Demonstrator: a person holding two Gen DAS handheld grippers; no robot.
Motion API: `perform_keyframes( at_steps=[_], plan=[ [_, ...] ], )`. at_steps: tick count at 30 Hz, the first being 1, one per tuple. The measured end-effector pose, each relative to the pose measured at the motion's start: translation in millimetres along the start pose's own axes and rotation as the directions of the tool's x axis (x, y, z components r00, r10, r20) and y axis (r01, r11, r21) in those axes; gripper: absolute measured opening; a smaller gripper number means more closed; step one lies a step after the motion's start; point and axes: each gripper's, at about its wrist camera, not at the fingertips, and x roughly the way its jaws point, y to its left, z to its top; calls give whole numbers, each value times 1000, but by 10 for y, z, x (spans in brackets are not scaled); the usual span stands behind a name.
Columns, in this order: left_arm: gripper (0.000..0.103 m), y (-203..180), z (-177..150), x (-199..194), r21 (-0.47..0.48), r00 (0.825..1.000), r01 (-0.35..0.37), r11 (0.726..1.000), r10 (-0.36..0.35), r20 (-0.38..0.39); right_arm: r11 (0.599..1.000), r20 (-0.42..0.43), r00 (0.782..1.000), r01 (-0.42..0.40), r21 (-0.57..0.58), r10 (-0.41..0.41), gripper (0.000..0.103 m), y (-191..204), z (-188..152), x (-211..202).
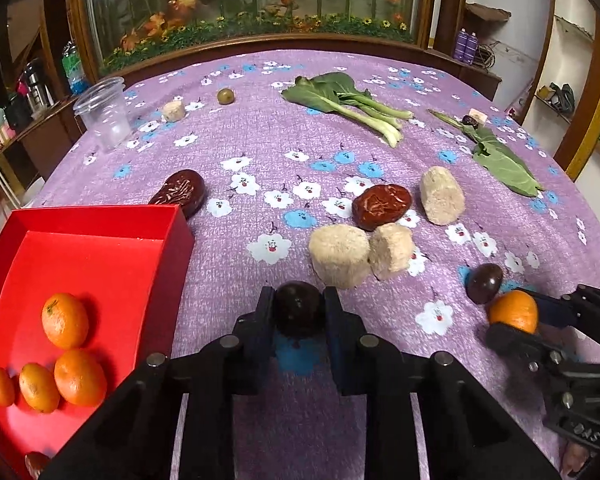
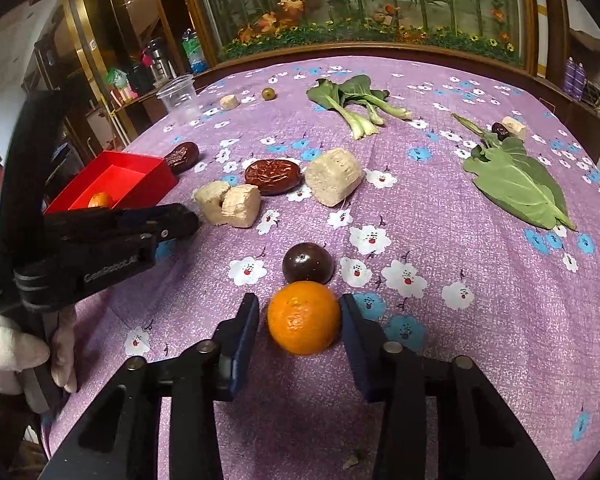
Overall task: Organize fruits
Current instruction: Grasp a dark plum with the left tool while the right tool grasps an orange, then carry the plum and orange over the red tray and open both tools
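Observation:
My left gripper [image 1: 299, 307] is shut on a dark round fruit [image 1: 299, 316] that rests on the purple flowered cloth, just right of the red tray [image 1: 100, 216]. Several oranges [image 1: 65, 320] lie in that tray. My right gripper [image 2: 300, 320] is shut on an orange [image 2: 303, 316], its pads against both sides; from the left wrist view this gripper [image 1: 516, 320] sits low at the right. A second dark fruit [image 2: 307, 262] touches the orange's far side. The left gripper [image 2: 188, 220] comes in from the left of the right wrist view, held by a gloved hand [image 2: 12, 352].
Two red dates [image 1: 381, 206] [image 1: 180, 194] and several beige chunks [image 1: 340, 254] lie mid-table. Leafy greens [image 1: 348, 100], a single leaf [image 1: 500, 164], a small green fruit [image 1: 225, 96] and a clear plastic cup [image 1: 104, 112] sit farther back. A framed glass panel stands behind the table.

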Motion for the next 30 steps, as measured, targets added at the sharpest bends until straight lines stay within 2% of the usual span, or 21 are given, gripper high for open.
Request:
perform_keyframes(
  at_steps=[7,13,15,18,23,30],
  plan=[
    [22,-19,-66,-371,-8,998,-4,1000,4,70,1000,7,1000,-2,-25,2,38,49,-13,-14],
    [22,223,-209,-826,-99,990,4,995,10,141,1000,17,1000,17,-11,-17,37,24,-21,-32],
    [22,360,-263,-974,-131,987,-12,991,33,159,1000,21,999,28,-11,-27,37,25,-20,-41],
    [23,617,-355,-1187,-188,980,-44,981,79,185,998,12,998,54,-16,-54,37,50,-31,-56],
    [23,992,-493,-1351,-265,969,-95,960,150,196,1000,12,1000,17,-16,-17,37,204,-29,-220],
    [23,1511,-679,-1460,-381,958,-141,914,223,180,991,34,996,-74,-114,79,38,844,206,-400]
  ],
)
